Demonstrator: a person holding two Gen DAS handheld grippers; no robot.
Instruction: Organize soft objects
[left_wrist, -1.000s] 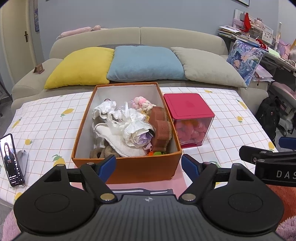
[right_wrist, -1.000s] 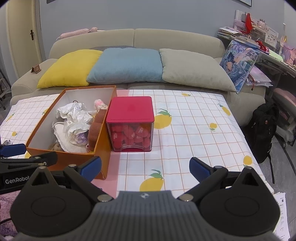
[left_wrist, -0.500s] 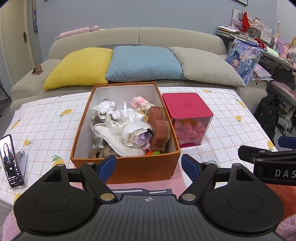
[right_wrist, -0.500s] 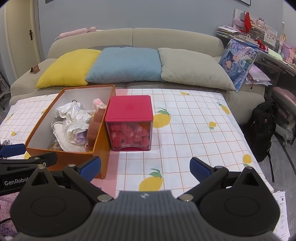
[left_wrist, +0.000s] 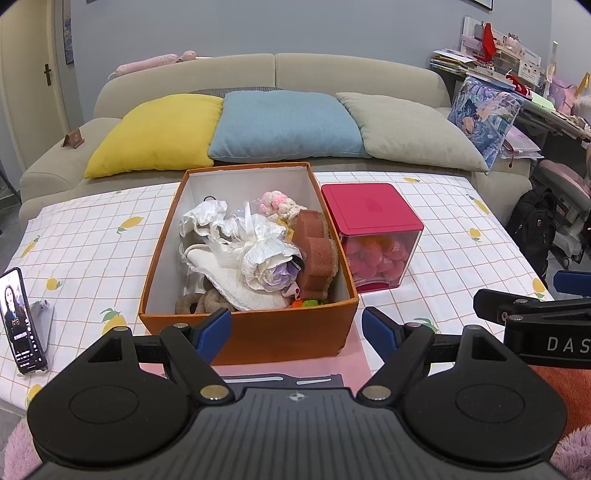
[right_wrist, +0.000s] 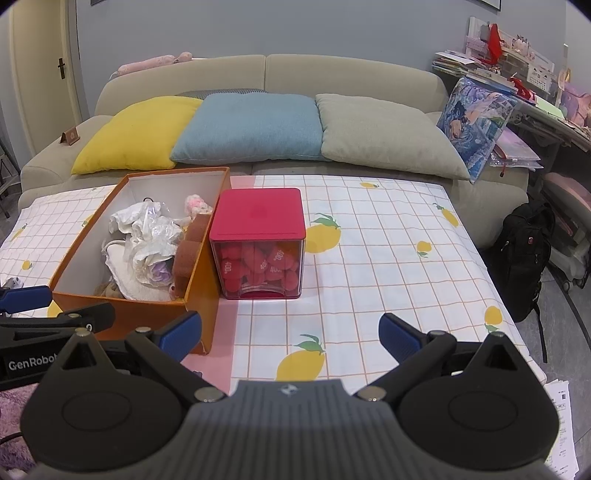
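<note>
An orange box (left_wrist: 255, 334) (right_wrist: 136, 314) sits on the lemon-print table, full of soft things: white crinkled cloth (left_wrist: 243, 243), a pink knitted toy (left_wrist: 275, 201) and a brown sponge (left_wrist: 314, 254). Right of it stands a clear cube with a red lid (left_wrist: 369, 208) (right_wrist: 258, 212) holding red plush pieces. My left gripper (left_wrist: 297, 328) is open and empty, just in front of the box's near wall. My right gripper (right_wrist: 290, 328) is open and empty, over the table's front edge, right of the box.
A phone (left_wrist: 22, 321) stands at the table's left front edge. A sofa with yellow (left_wrist: 159, 133), blue (left_wrist: 288, 125) and grey cushions runs behind the table. A black backpack (right_wrist: 524, 258) sits on the floor at right, by a cluttered desk.
Both grippers have shifted slightly; the box and cube sit a little differently in view. Nothing was taken hold of or let go.
</note>
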